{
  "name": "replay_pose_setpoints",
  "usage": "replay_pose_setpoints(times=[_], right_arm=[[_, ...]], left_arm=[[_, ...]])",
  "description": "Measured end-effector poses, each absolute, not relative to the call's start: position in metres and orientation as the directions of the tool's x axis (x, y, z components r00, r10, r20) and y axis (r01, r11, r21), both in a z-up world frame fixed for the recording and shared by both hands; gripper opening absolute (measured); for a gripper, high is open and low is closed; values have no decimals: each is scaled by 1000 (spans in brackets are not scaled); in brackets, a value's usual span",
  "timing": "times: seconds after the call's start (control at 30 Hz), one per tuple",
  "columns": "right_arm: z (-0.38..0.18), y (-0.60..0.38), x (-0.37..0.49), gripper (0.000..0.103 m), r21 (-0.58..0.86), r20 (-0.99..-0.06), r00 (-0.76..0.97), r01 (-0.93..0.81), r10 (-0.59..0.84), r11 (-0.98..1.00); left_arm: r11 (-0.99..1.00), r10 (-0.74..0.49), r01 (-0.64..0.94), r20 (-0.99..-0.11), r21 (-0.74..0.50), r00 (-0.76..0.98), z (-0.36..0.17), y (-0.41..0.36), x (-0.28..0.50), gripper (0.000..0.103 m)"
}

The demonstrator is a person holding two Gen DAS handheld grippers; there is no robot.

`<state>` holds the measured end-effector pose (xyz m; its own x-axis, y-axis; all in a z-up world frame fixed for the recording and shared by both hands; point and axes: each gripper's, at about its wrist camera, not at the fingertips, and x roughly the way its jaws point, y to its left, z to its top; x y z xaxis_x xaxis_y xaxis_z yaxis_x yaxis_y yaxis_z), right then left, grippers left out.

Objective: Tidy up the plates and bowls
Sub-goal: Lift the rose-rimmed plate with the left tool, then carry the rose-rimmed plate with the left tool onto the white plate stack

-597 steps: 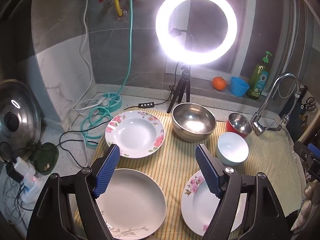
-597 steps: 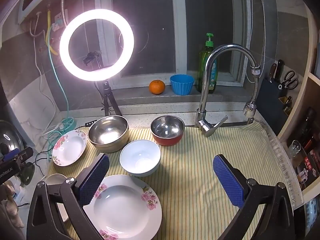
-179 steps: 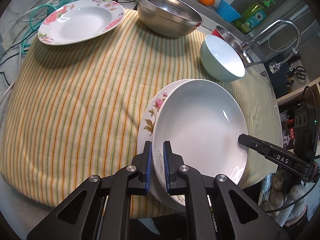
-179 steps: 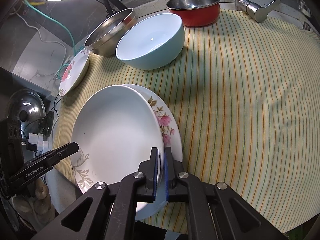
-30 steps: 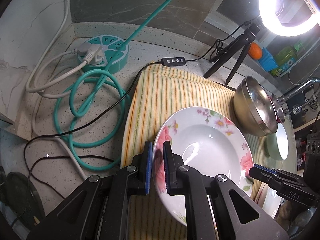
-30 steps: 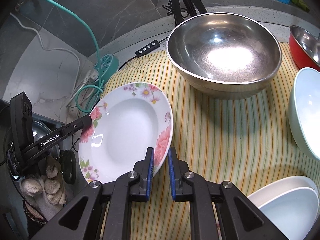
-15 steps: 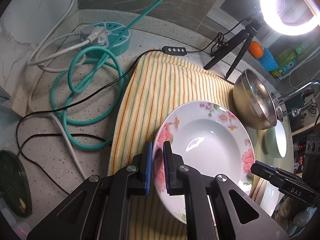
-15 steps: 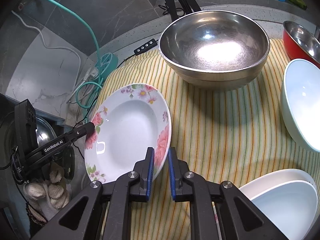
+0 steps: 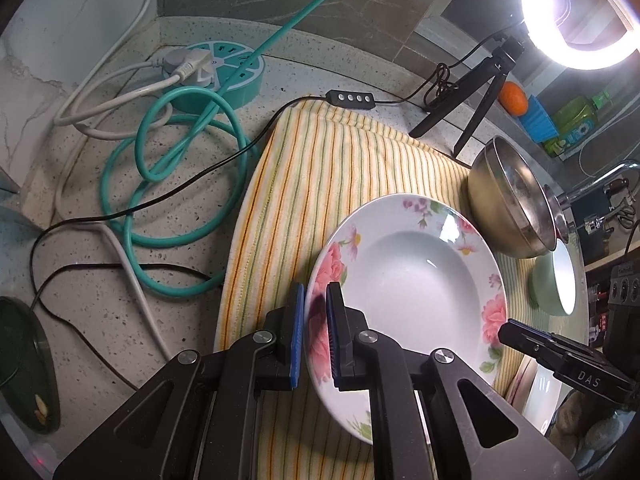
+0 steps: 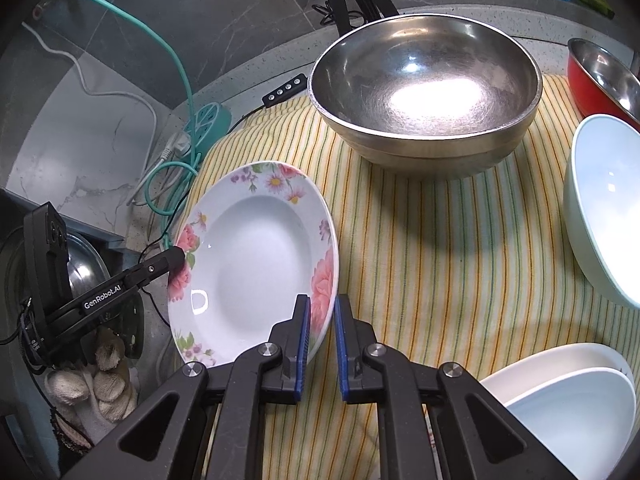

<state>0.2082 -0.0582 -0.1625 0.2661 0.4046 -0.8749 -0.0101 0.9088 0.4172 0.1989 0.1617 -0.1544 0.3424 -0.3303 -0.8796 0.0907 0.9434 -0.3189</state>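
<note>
Between the two tools, the floral plate is carried by opposite edges of its rim. The left tool is clamped on the rim at the side toward the cables, with a blue pad on each face of the rim. The right tool is clamped on the facing edge, the side toward the middle of the striped cloth.

The plate is tilted in both wrist views and appears lifted off the cloth, though contact at its underside cannot be confirmed.

The governing relation is the direction of the stack of plates from the carried plate. The stack lies at the near edge of the bench, on the right tool's side, with cloth between it and the carried plate. The line joining the two grips points roughly toward it. The right hand is therefore the nearer one and would lead a transfer; the left hand follows.

The steel bowl stands behind the plate, and the pale bowl is further to the right. Both lie off the direct line to the stack. Judged from this layout, the plate should stay level enough to clear the stack's rim.
</note>
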Motion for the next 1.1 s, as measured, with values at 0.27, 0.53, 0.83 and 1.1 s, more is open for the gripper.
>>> replay_pose_setpoints(times=[0.27,0.53,0.83,1.1], right_arm=[[-171,-58,213,11,419,-879,250,5,405,908],[-180,-59,219,11,448,-874,221,21,433,894],[-172,-60,217,11,436,-873,245,2,422,900],[-156,-68,210,11,446,-857,273,-33,437,895]], left_arm=[[938,-347,104,-877,-331,333,-156,163,200,9],[931,-366,119,-874,-346,319,-159,164,202,10],[926,-377,108,-871,-361,314,-156,165,200,9],[920,-390,97,-857,-381,336,-143,163,187,9]])
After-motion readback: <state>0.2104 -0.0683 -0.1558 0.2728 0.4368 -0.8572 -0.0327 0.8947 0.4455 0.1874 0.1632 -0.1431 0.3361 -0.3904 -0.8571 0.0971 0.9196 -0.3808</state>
